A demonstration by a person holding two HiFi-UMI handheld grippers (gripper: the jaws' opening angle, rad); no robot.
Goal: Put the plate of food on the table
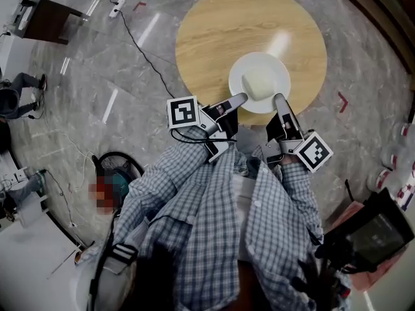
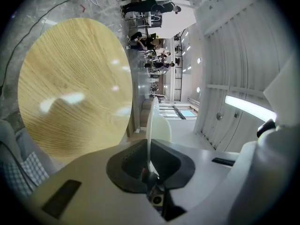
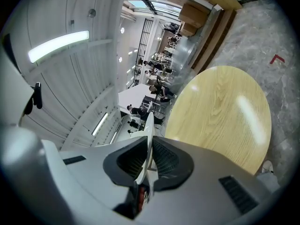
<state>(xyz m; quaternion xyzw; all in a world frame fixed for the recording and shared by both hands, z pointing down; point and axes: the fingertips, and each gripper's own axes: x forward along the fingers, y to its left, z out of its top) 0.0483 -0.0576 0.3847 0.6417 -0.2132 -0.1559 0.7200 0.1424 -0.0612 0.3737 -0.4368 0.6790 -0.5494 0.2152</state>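
1. Two grippers share the load. The left gripper (image 1: 241, 99) and the right gripper (image 1: 280, 100) each pinch the near rim of a white plate (image 1: 272, 62), one on each side.
2. In the left gripper view the rim runs edge-on between the dark ribbed pads, which are pressed onto it. The right gripper view shows the same, with the jaws clamped on the thin rim and nothing else between them.
3. The plate is over the round wooden table (image 1: 214, 31), towards the edge nearest the person. Whether its base touches the tabletop cannot be told from these views.
4. A pale lump of food (image 1: 259, 84) lies at the plate's middle, apart from both grips.
5. Judged from its look, the plate is stiff and smooth-glazed. It is probably slippery under the pads and breakable if dropped or set down hard. Its weight seems moderate, but the food sits beyond the pinch points, so the far edge will tend to dip.
6. The rim is the sensible place to hold, at two points well apart as here, so that neither grip has to resist the tipping alone.
7. The plate should stay level so the food does not slide. It should go down flat, and both jaws should let go only once the base rests on the wood.
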